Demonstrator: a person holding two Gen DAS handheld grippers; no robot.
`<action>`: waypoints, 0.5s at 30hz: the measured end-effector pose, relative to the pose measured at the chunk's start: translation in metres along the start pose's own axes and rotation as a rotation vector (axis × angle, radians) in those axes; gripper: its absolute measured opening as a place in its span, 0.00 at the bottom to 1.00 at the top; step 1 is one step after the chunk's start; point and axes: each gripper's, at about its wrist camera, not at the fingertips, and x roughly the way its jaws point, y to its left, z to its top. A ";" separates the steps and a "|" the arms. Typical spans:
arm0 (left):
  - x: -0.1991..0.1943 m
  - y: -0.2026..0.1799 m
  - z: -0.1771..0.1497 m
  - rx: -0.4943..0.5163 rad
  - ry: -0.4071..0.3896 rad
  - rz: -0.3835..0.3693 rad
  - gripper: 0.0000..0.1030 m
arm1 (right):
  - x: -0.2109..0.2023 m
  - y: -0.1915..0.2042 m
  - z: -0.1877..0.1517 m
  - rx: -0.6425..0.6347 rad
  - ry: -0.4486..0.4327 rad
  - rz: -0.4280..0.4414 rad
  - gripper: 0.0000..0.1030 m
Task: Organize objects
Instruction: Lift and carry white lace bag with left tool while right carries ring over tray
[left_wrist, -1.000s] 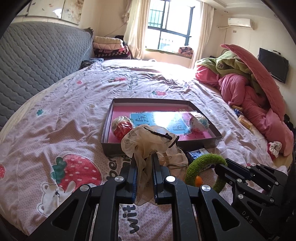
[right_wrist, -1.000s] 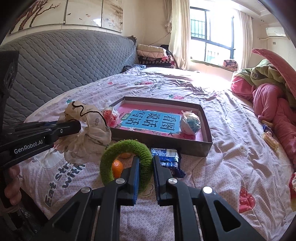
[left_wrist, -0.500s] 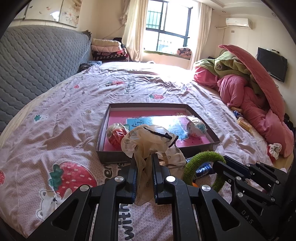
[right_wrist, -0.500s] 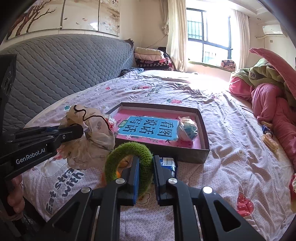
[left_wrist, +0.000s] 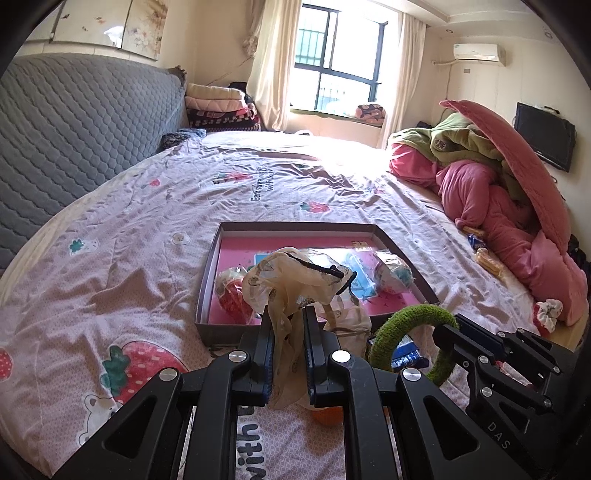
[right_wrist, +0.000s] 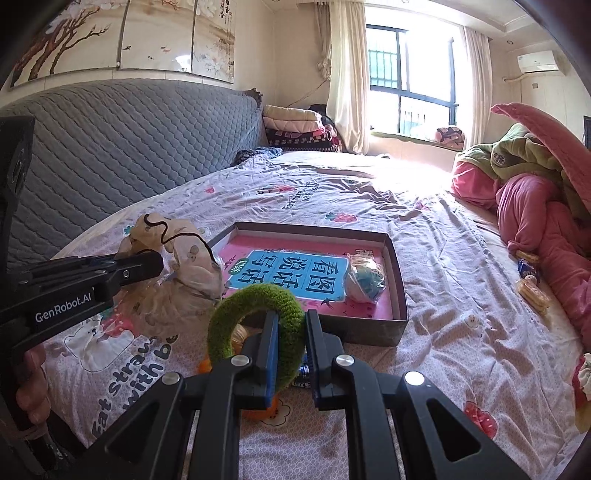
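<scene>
My left gripper (left_wrist: 289, 325) is shut on a beige cloth bag (left_wrist: 291, 280) with a black cord and holds it above the bed, just before the shallow box (left_wrist: 295, 226). The bag also shows in the right wrist view (right_wrist: 184, 258). My right gripper (right_wrist: 289, 325) is shut on a green fuzzy ring (right_wrist: 255, 306), lifted off the bed; the ring also shows in the left wrist view (left_wrist: 410, 332). The box (right_wrist: 399, 280) has a pink bottom with a blue card (right_wrist: 291, 273), a red wrapped ball (left_wrist: 232, 295) and a blue-white wrapped ball (right_wrist: 365, 284).
An orange object (right_wrist: 258, 410) and a blue packet (left_wrist: 406, 354) lie on the bedsheet under the grippers. Pink and green bedding (left_wrist: 498, 192) is piled at the right, with snack packets (right_wrist: 532, 291) beside it. A grey headboard (right_wrist: 110, 147) runs along the left.
Both grippers have risen and pulled back with the bag and the ring. The ring has come off the bed, and the box now lies farther ahead.
</scene>
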 end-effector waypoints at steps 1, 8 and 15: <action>0.001 0.000 0.001 -0.001 0.000 -0.002 0.13 | 0.000 0.000 0.001 -0.001 -0.001 0.000 0.14; 0.004 -0.002 0.008 -0.002 -0.009 -0.007 0.13 | 0.002 -0.004 0.011 0.002 -0.018 -0.014 0.14; 0.011 -0.005 0.021 0.006 -0.022 -0.003 0.13 | 0.008 -0.009 0.025 -0.003 -0.043 -0.031 0.14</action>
